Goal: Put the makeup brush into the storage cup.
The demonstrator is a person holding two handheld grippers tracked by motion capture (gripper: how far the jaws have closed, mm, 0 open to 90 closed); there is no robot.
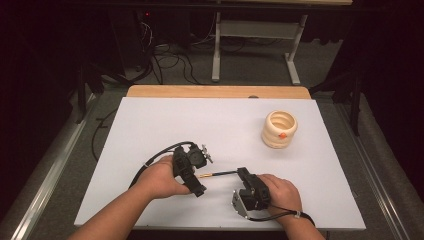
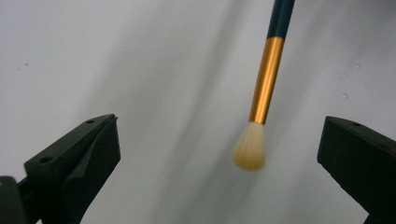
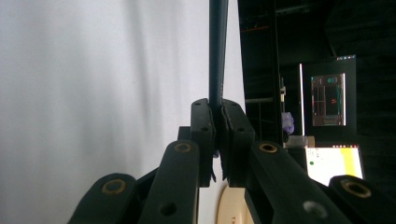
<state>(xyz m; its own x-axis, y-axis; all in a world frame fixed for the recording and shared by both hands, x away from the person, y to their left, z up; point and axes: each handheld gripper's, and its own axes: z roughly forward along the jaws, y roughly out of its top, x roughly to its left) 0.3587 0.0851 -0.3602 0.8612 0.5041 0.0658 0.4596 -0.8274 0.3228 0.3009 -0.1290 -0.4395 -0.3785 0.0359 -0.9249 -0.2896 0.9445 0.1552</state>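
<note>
Container: one cream ribbed pot (image 1: 279,129) stands upright on the white tabletop (image 1: 165,125), toward the far right, well apart from both hands.
Container contents: a small orange item (image 1: 282,135) shows at the pot's near side; whether it sits inside or on the wall, cannot tell. Inside of the pot otherwise not readable.
Brush: one paintbrush (image 1: 218,174), dark handle, gold ferrule, pale bristles. It lies roughly level just above the tabletop between the two hands, bristle end toward the left hand.
Brush, close view: in the left gripper view the bristles (image 2: 250,147) and gold ferrule (image 2: 266,79) hang between the two black jaws, touching neither.
Left tool: one (image 1: 192,167), released, jaws standing wide apart with the brush tip in the gap, no contact seen.
Right tool: one (image 1: 245,176), clenched on the paintbrush handle; the right gripper view shows the dark handle (image 3: 217,51) pinched between the two pads and running straight up from them.
Hands: two, left hand (image 1: 160,177) and right hand (image 1: 280,192), each wrapped around its tool near the tabletop's near edge.
Cables: one trailing from each tool, two in all.
Count: one pot, one paintbrush, two tools, one tabletop.
Background: screens (image 3: 334,161) glow in the dark in the right gripper view.
</note>
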